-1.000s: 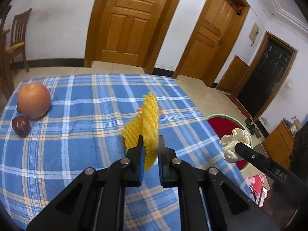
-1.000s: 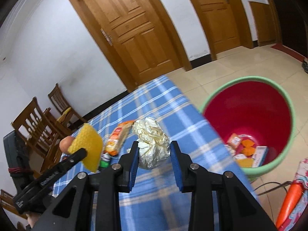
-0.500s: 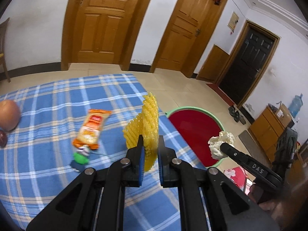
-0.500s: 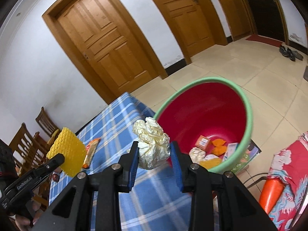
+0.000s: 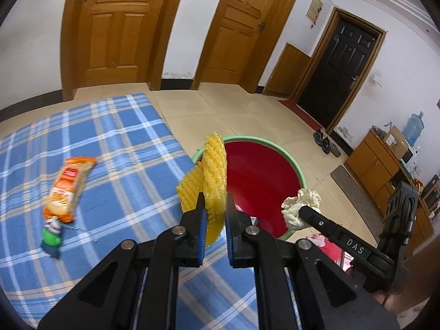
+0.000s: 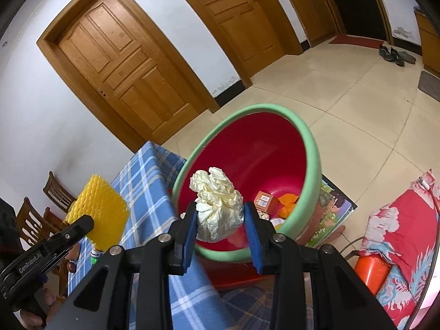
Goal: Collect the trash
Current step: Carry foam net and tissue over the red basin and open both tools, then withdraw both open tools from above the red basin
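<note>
My left gripper (image 5: 214, 206) is shut on a yellow foam fruit net (image 5: 213, 165), held upright at the table's right edge with the red bin (image 5: 261, 176) just beyond it. My right gripper (image 6: 220, 214) is shut on a crumpled ball of white paper (image 6: 217, 200), held over the near rim of the red, green-rimmed bin (image 6: 247, 148). Inside the bin lie several scraps, among them a small carton (image 6: 264, 200) and orange peel (image 6: 288, 200). The right gripper (image 5: 301, 211) with the crumpled paper (image 5: 299, 206) shows in the left wrist view; the left gripper's finger (image 6: 79, 224) with the yellow net (image 6: 99, 211) shows in the right wrist view.
An orange snack wrapper (image 5: 68, 187) and a small green-topped item (image 5: 52, 236) lie on the blue plaid tablecloth (image 5: 110, 143). Wooden chairs (image 6: 55, 195) stand behind the table. A red patterned cloth (image 6: 407, 236) and an orange object (image 6: 371, 269) sit on the floor right of the bin.
Both grippers swung right, from over the table toward the bin, each keeping its load. The apple and dark fruit left the left view; the bin now fills the right view.
</note>
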{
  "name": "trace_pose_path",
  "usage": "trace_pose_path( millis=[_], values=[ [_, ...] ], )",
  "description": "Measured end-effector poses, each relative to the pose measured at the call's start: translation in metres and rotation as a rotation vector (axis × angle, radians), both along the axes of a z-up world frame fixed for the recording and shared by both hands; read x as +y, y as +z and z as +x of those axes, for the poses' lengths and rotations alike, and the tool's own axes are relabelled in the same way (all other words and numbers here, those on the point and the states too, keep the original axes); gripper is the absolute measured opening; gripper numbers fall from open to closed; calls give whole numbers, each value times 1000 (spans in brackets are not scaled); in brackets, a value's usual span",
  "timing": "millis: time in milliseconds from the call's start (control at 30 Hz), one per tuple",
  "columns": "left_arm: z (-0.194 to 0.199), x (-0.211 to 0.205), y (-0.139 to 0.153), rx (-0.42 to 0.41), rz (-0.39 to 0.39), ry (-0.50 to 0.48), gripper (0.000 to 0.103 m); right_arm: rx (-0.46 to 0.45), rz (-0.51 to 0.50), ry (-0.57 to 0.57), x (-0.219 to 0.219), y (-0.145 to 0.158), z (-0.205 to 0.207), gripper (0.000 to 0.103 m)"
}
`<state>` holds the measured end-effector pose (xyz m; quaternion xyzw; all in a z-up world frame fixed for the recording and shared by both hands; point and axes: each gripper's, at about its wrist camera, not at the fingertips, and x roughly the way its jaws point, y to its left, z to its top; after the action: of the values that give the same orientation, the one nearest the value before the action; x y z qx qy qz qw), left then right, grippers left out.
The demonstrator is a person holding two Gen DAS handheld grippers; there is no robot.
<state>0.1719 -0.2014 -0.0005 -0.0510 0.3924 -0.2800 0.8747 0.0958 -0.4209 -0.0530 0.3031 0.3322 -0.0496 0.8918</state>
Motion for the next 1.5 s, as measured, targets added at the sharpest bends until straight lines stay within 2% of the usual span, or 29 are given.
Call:
trace_pose_path(
  millis=[467,533,600,667,833,967,1300,1500],
  values=[
    [19,-58,-13,-17,51,-89,10,24,6,-33,-14,-11,-1,43],
    [20,-62,-15,-10,52,-95,17,21,10,-32,-15,-11,-2,47],
    [20,-63,-17,-3,48,-89,42,20,15,-30,-16,-12,-3,49],
    [19,-63,-18,-6,47,-77,48,23,14,-32,-17,-12,-3,50],
    [20,-57,-18,1,46,-62,49,24,19,-36,-18,-13,-3,55],
    [19,-51,-17,-2,44,-42,53,17,14,-32,-15,-11,-3,64],
    [13,-24,-9,-24,53,18,53,4,10,-18,-9,-4,-4,65],
    [13,6,-7,-32,68,78,55,-5,4,-4,2,2,-6,67]
  ],
)
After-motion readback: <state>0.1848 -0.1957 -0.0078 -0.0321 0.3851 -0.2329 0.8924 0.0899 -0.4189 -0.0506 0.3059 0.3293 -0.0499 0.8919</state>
